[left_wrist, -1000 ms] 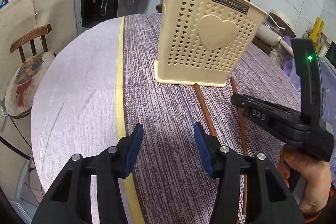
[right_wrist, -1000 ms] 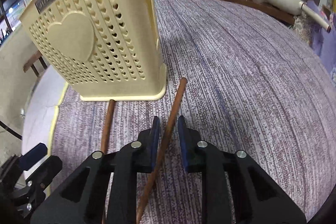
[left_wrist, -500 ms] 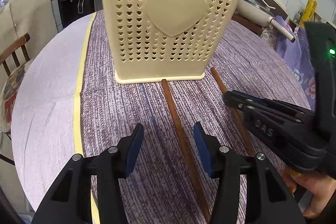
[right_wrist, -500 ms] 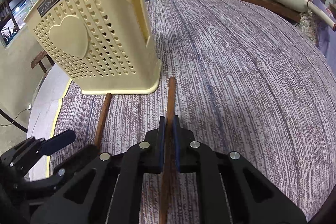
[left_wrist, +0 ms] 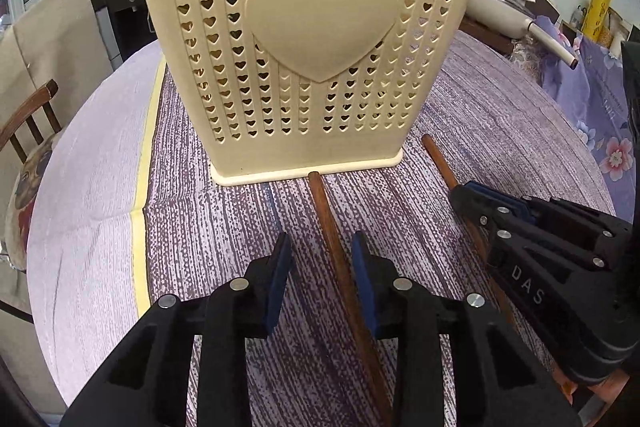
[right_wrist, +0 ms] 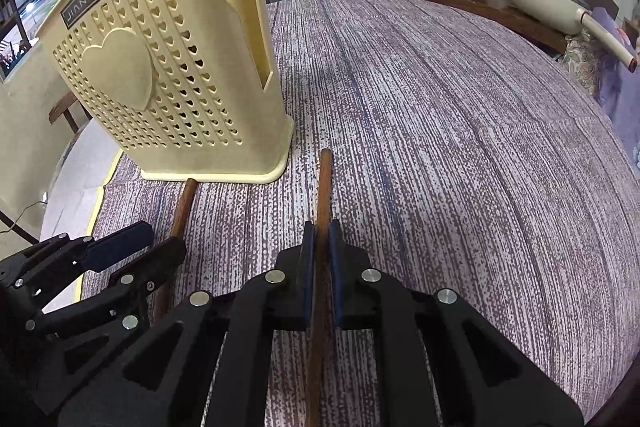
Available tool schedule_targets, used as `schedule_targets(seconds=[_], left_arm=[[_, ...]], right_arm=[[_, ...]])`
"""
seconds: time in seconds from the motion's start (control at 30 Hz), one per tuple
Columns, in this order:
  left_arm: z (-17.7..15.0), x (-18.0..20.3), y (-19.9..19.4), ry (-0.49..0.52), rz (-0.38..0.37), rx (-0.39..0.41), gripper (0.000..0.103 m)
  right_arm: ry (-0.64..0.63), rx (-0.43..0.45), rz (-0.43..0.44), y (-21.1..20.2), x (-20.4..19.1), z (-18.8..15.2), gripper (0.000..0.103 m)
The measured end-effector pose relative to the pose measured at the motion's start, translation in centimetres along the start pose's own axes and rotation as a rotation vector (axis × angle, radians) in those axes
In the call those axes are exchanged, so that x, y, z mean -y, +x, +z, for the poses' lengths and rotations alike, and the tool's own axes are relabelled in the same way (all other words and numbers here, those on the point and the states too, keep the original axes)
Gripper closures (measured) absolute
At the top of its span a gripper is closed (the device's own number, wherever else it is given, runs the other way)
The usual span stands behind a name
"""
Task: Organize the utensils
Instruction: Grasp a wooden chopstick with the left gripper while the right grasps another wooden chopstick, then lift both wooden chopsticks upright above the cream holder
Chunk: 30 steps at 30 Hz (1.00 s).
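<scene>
I am working both tools low over the bench (right_wrist: 460, 115), each lined up along one of two brown chopsticks lying side by side in front of the cream utensil holder (left_wrist: 316, 51). My right tool (right_wrist: 320, 259) is clamped on the right chopstick (right_wrist: 323, 187), pads pressed flat to either side of the shaft, with the far end sticking out forward and stopping just short of the holder's base corner. I am gripping it lengthwise so that it can be tipped upright and dropped into the holder's open top, I judge. My left tool (left_wrist: 322, 259) is standing apart, straddling the left chopstick (left_wrist: 326, 211), which is running between the fingers closer to the right pad and not yet pinched. That stick's far tip is touching or nearly touching the holder's bottom lip. The holder is standing upright on the striped cloth, heart panel facing me, slotted side pocket facing the right tool. Nothing is showing inside through the perforations that I can identify.
</scene>
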<state>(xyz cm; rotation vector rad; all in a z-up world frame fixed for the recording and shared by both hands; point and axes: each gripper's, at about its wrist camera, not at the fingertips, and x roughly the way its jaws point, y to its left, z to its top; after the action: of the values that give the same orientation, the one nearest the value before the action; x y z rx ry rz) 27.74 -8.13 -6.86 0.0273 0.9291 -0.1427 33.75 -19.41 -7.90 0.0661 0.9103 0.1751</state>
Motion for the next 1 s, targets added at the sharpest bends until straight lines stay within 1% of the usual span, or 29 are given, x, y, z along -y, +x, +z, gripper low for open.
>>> schedule_targets(seconds=[0.07,0.2,0.3,0.53,0.8,1.0], left_arm=[[0.2,-0.1,0.1,0.002,0.008,0.000,0.075],[0.2,-0.2,0.2,0.021,0.036,0.006,0.086],[0.2,-0.6,0.0,0.015,0.036,0.008,0.091],[-0.2,-1.2,-0.3,0.009,0.032,0.011,0.092],[-0.3,-1.9,-0.5,-0.011,0.024,0.009,0.095],[-0.4,-2.6,-0.9,-0.038,-0.005,0.007,0.095]], right_arm=[[0.000,-0.001,0.000,0.1,0.1,0.1,0.095],[-0.011,0.000,0.000,0.3,0.2,0.3,0.095],[-0.024,0.001,-0.005,0.2,0.0,0.3,0.095],[-0.031,0.007,-0.013,0.0,-0.4,-0.2,0.095],[0.004,0.015,0.015,-0.2,0.2,-0.3,0.095],[0.035,0.029,0.059,-0.7,1.0,-0.4,0.095]])
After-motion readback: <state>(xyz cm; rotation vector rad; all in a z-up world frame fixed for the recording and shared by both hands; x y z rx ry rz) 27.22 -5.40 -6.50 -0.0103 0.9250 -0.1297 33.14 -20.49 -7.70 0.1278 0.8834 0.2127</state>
